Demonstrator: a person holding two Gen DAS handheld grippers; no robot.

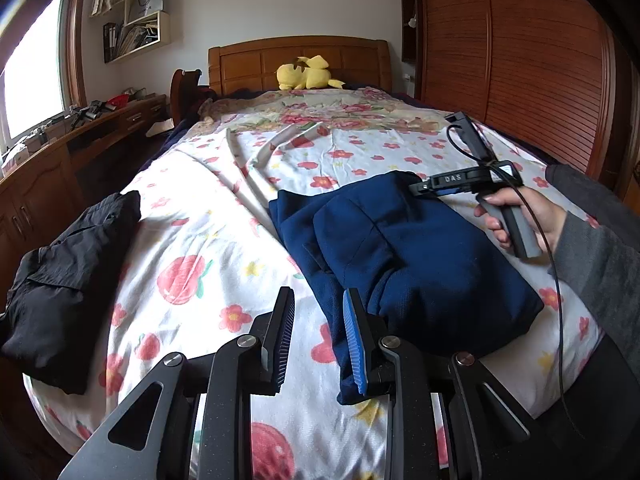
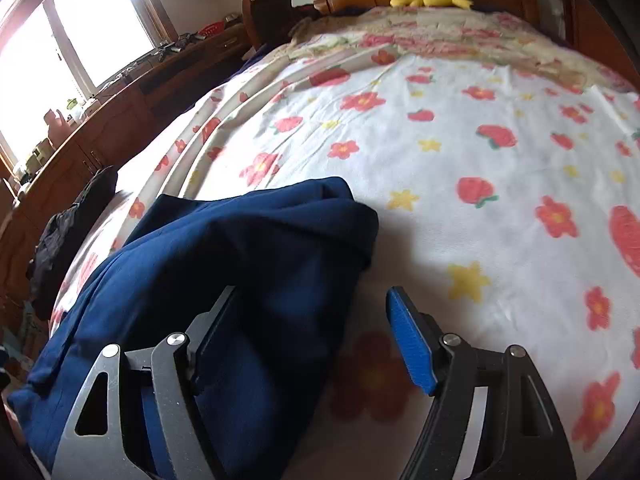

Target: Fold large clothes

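Observation:
A navy garment [image 1: 420,256] lies folded into a thick bundle on the floral bedsheet [image 1: 200,220]. In the left wrist view my left gripper [image 1: 318,296] hovers at the bundle's near left corner. Its jaws are a little apart, and the sheet and the cloth's edge show in the gap, with nothing pinched. A hand holds my right gripper [image 1: 418,188] over the bundle's far right corner. In the right wrist view the right gripper [image 2: 312,292] stands wide open over the edge of the navy garment [image 2: 240,248]. Its left finger [image 2: 216,332] rests against the cloth, and the blue-padded right finger [image 2: 408,344] is over bare sheet.
A folded black garment [image 1: 68,280] lies at the bed's left edge. A yellow plush toy [image 1: 306,74] sits by the wooden headboard. A wooden desk [image 1: 60,160] runs along the left under the window, and a slatted wardrobe [image 1: 520,60] stands on the right.

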